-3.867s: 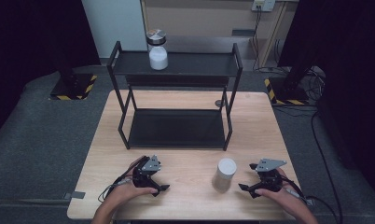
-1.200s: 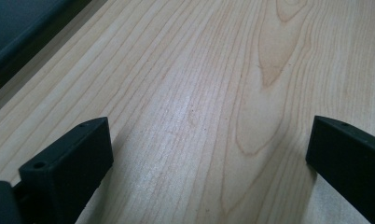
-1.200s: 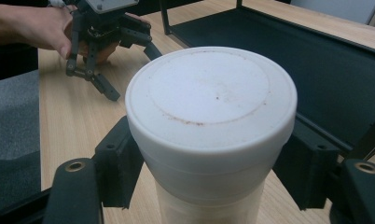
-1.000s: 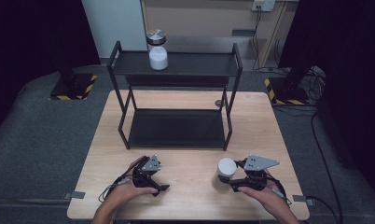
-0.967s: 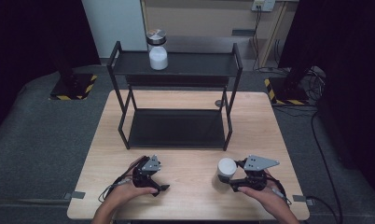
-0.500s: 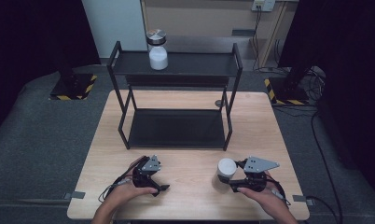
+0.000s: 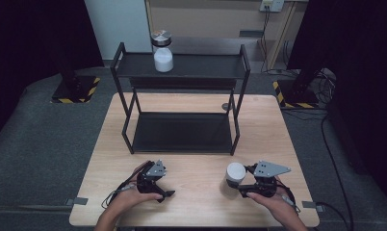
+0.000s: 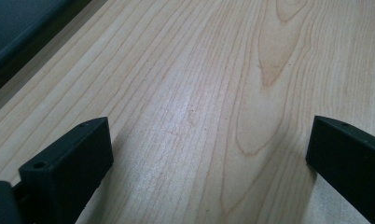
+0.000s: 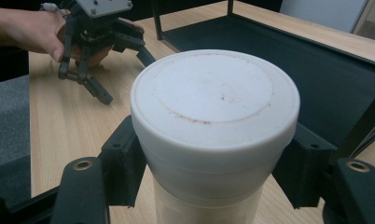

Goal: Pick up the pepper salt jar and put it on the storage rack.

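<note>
High view placed the white plastic cylindrical jar with its white screw lid (image 7: 235, 174) upright on the pale wooden surface (image 7: 196, 202), at the near right, well in front of the black metal two-tier shelf rack (image 7: 182, 72). The right tool (image 7: 239, 183) was clamped on that jar, and the right gripper view showed its two black jaws pressed against the jar (image 9: 213, 140) just under the lid rim, one on each side; the lid was on, so what the jar held could not be told. The left tool (image 7: 166, 191) rested at the near left of the surface, well apart from the jar, and the left gripper view showed its jaws standing wide with only bare wood between them. On the rack's top tier stood a clear glass jar with a silver metal lid (image 7: 162, 52), about half full of a white substance. The rack's lower tier (image 7: 182, 132) carried nothing.
</note>
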